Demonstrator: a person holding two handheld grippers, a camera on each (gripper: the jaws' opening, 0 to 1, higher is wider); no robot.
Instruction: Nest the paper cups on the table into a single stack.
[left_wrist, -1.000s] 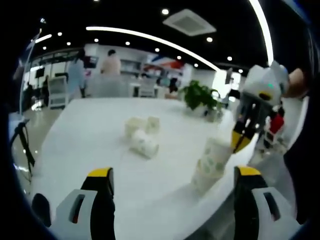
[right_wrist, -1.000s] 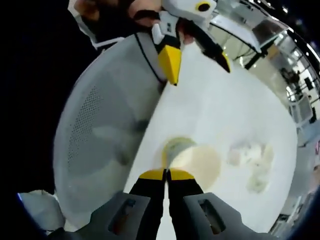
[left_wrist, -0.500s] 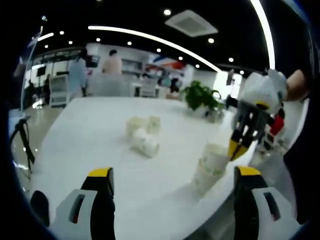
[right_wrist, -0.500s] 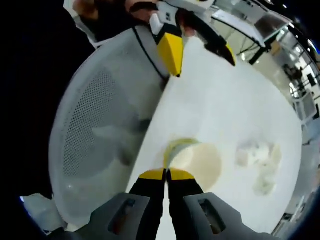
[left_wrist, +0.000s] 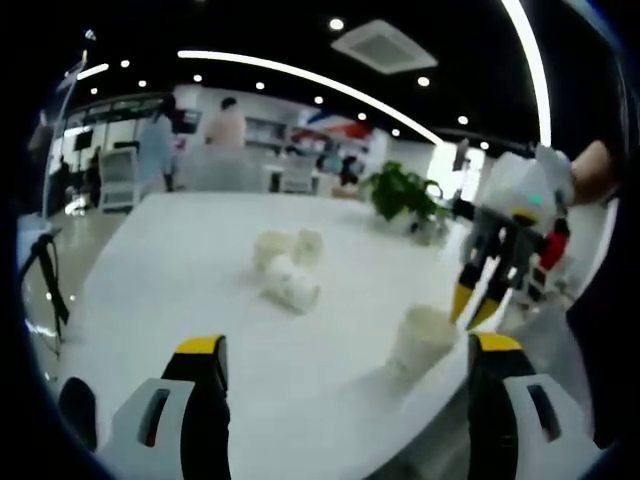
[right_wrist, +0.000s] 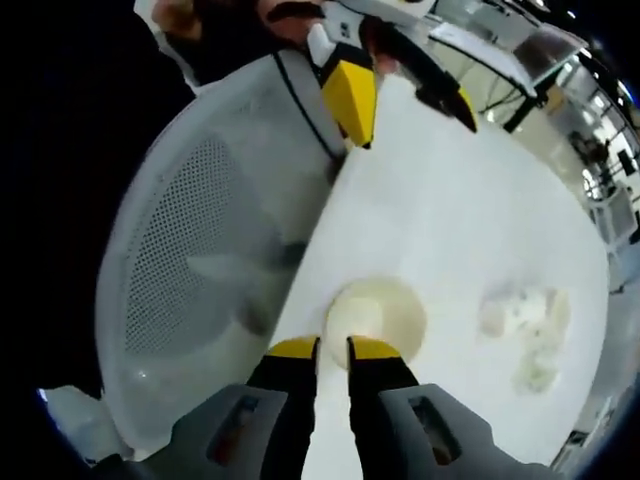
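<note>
Left gripper view: white table (left_wrist: 180, 260) broad, bare in the middle; cup stack (left_wrist: 421, 342) near rt edge, loose cups (left_wrist: 285, 268) mid-table. Left gripper (left_wrist: 345, 350) low, spread wide, grasping nothing. Right gripper (left_wrist: 473, 303) just above stack, parted. Right gripper view: right gripper (right_wrist: 331, 347) pointing down, slightly parted, over stack rim (right_wrist: 375, 316) by table edge; mesh chair (right_wrist: 200, 270) alongside.

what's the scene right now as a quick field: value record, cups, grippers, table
table: white table, a white mesh chair at its edge
near cup stack: upright by the table's near edge, open mouth seen from above
other cups: loose cluster farther in, one on its side
right gripper: just above and beside the stack, fingers slightly apart, holding nothing
left gripper: open, low over the near table edge, empty
background: potted plant, people standing far off
</note>
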